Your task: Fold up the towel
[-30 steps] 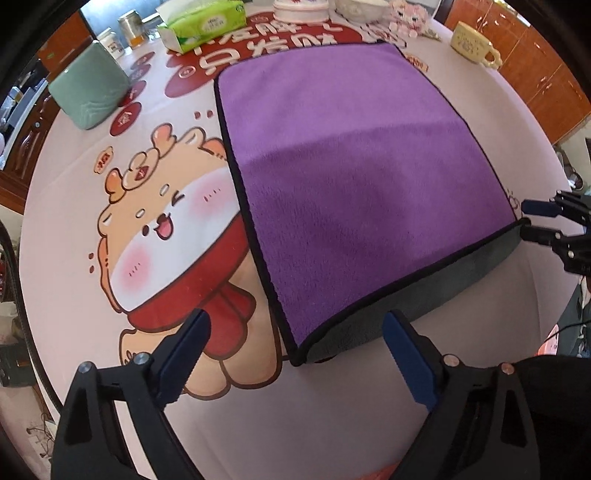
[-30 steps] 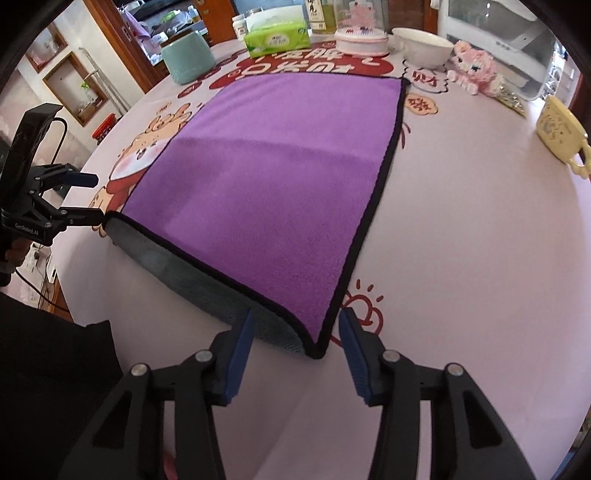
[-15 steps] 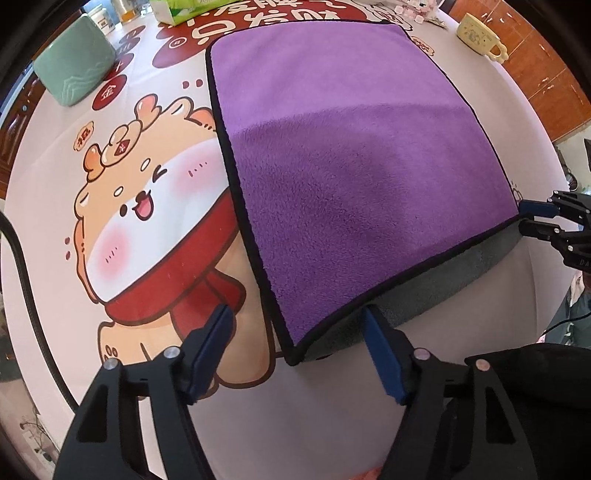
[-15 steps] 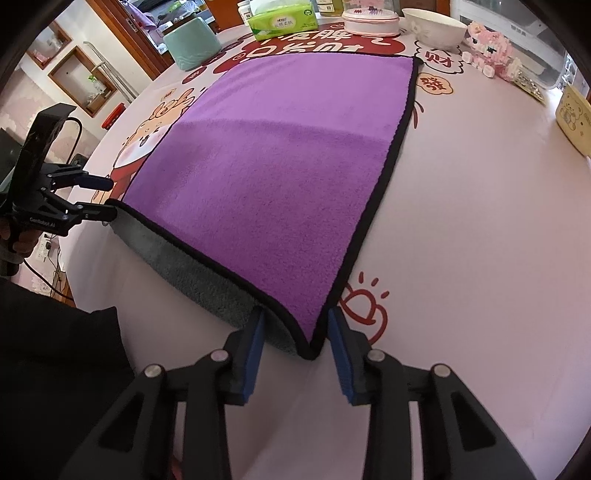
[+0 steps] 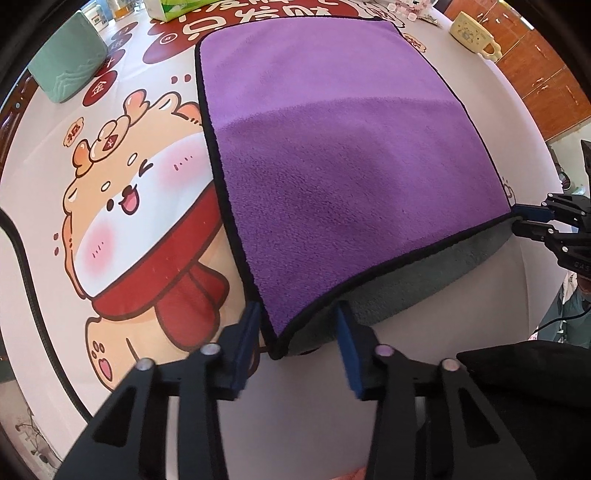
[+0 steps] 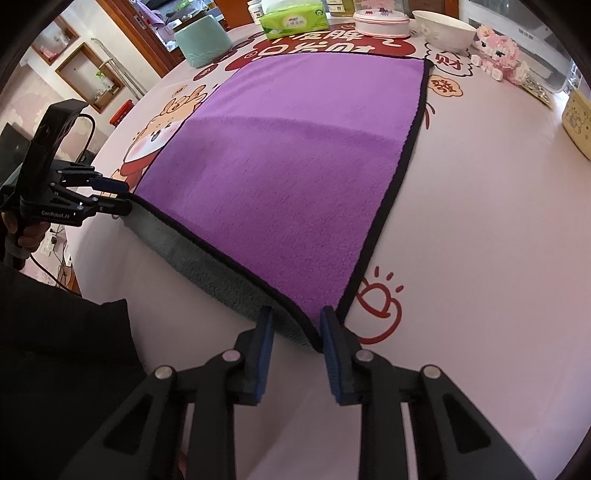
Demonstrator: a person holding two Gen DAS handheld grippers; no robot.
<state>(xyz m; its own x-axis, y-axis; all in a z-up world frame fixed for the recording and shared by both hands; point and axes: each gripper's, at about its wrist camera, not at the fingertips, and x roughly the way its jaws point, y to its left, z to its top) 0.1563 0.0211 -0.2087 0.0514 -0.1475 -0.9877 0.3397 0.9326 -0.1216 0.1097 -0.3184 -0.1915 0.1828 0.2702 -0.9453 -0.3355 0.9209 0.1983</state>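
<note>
A purple towel (image 5: pixel 332 155) with a black hem and grey underside lies spread on the round table; it also shows in the right wrist view (image 6: pixel 295 155). Its near edge hangs over the table's rim and shows the grey side (image 5: pixel 424 269). My left gripper (image 5: pixel 299 325) is open, its blue pads on either side of the towel's near-left corner. My right gripper (image 6: pixel 295 325) is open, its pads straddling the near-right corner. Each gripper shows in the other's view, the right one at the right (image 5: pixel 532 218) and the left one at the left (image 6: pixel 110 195).
The tablecloth (image 5: pixel 129 192) bears a cartoon print. At the far side stand a green cylinder (image 6: pixel 202 40), a tissue pack (image 6: pixel 293 18), a lidded dish (image 6: pixel 382 22), a white bowl (image 6: pixel 443 29), a pink toy (image 6: pixel 498 51) and a yellow mug (image 5: pixel 474 31).
Both grippers have moved forward to the towel's near corners and their jaws have narrowed around them. The towel has not moved.
</note>
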